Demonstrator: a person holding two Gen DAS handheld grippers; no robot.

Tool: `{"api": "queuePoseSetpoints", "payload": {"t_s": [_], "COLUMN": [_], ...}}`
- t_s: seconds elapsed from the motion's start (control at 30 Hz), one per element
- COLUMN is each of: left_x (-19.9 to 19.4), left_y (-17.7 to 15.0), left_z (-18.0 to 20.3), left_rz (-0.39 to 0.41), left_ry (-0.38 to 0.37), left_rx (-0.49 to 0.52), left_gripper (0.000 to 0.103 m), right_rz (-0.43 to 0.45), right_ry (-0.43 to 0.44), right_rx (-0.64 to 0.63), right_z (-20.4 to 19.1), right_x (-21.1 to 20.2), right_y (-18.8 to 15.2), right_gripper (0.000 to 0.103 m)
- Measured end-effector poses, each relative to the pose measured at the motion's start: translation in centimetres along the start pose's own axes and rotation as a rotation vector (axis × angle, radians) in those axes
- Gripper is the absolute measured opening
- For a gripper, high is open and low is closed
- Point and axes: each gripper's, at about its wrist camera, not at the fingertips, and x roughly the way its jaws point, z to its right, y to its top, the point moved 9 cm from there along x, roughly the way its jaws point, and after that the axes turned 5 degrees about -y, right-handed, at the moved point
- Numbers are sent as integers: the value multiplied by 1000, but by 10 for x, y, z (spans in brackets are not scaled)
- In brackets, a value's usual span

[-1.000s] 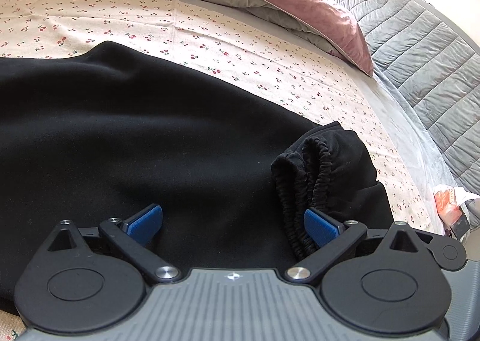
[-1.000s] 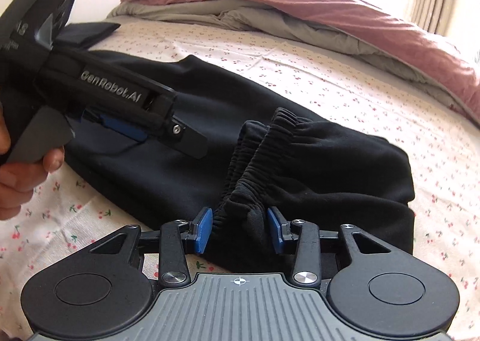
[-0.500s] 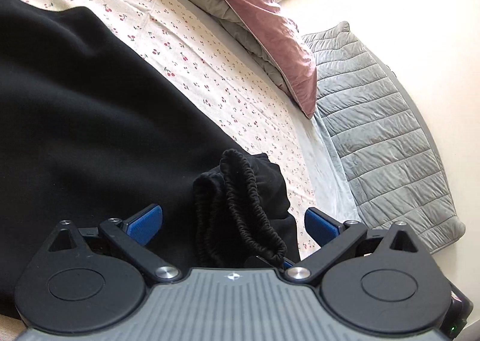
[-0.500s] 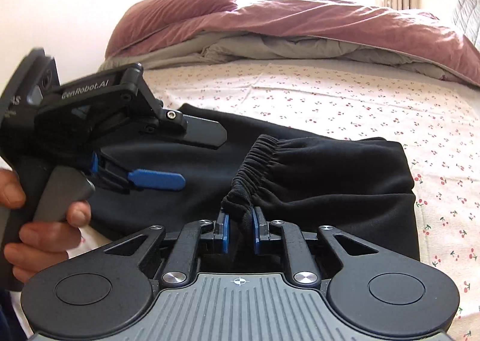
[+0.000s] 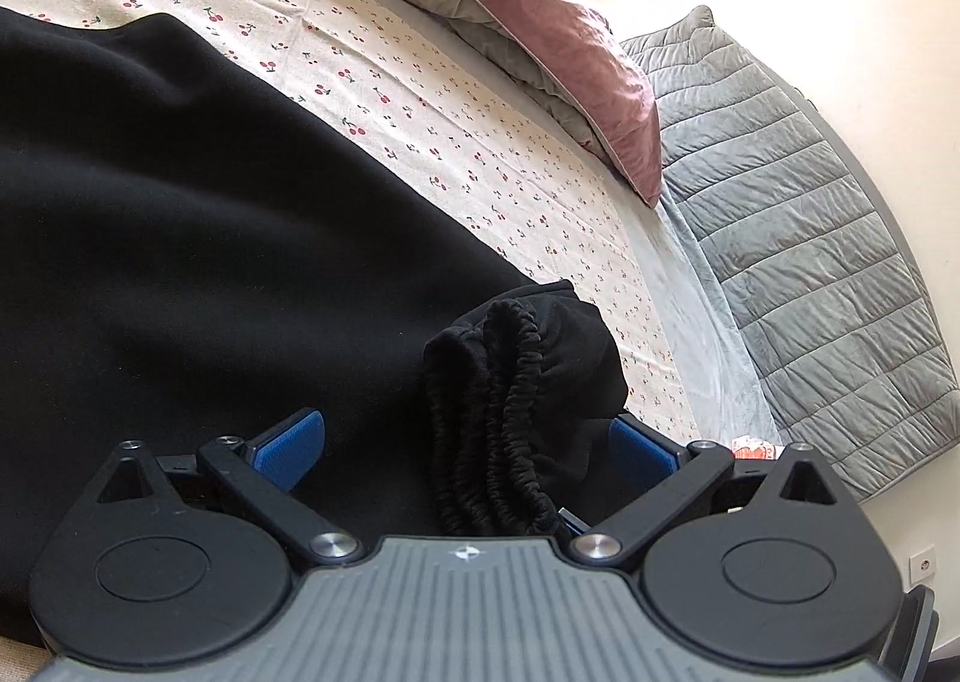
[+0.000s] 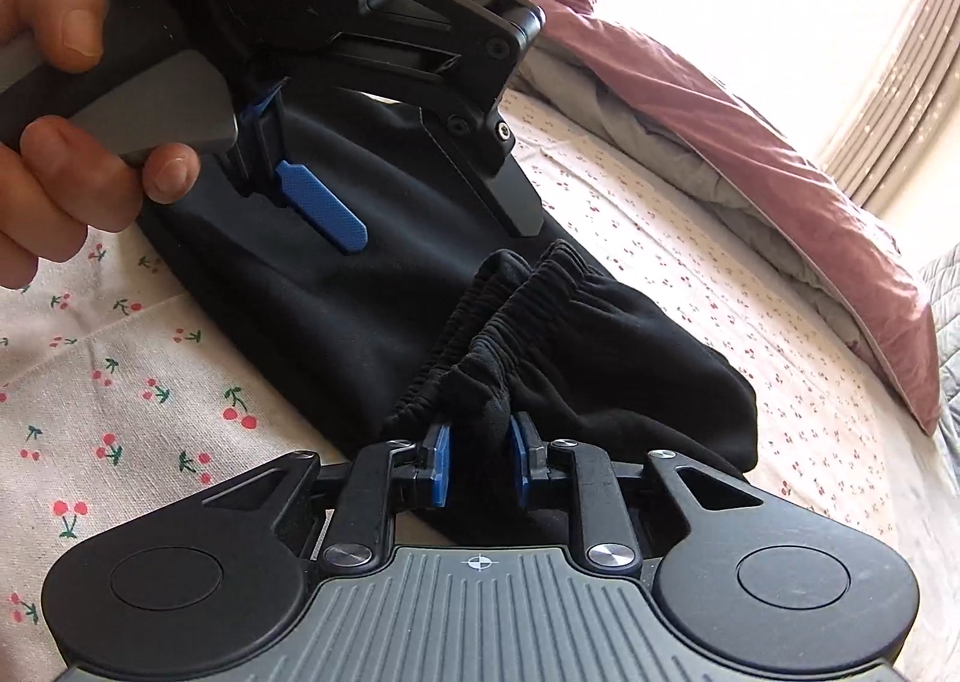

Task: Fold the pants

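Black pants [image 5: 180,238] lie spread on the cherry-print bed sheet [image 5: 420,100]. Their bunched elastic waistband [image 5: 510,418] stands up between the fingers of my left gripper [image 5: 465,442], which is open and holds nothing. In the right wrist view my right gripper [image 6: 479,463] is shut on a fold of the waistband [image 6: 480,358] and holds it slightly raised. The left gripper [image 6: 420,190] also shows there, held by a hand [image 6: 72,142] above the pants [image 6: 630,358], with one blue pad [image 6: 321,205] visible.
A mauve and grey duvet [image 5: 510,4] is heaped along the far side of the bed; it also shows in the right wrist view [image 6: 750,100]. A grey quilted blanket [image 5: 810,238] hangs at the right edge. A small red-and-white packet [image 5: 753,449] lies below it.
My right gripper closed from open onto the waistband and now holds it. My left gripper swung over until the waistband sits between its open fingers, and rose closer to the right gripper's camera.
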Motion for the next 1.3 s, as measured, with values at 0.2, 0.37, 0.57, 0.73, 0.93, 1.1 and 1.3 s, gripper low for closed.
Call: {"api": "queuePoseSetpoints", "payload": {"t_s": [0.2,0.37,0.57,0.73,0.93,1.1,1.3], "left_x": [0,2,4,4,8,7,4], "left_y": [1,-1,1,1,-2,-6,-5], "left_z": [-2,-3,-1,-1,-2,-3,-2], "left_rz": [-2,-8,-10,-10,-21,-41,-35], "left_ry": [7,24,32,29,40,66,50], "left_rx": [-1,6,8,4,7,35,17], "left_gripper": [103,103,103,103,103,103,103], "right_rz": [-2,-12,-18,-25,-24,-13,-22], "right_ry": [37,2,29,42,73,116,28], "right_rx": [10,-26,91,116,212,290,109], "right_z": [-1,-9,6,7,22,34,8], "right_x": [-7,2,5,10,10,6,17], "right_y": [1,0,7,8,12,16,15], "right_gripper": [36,39,34,34,32,33,33]}}
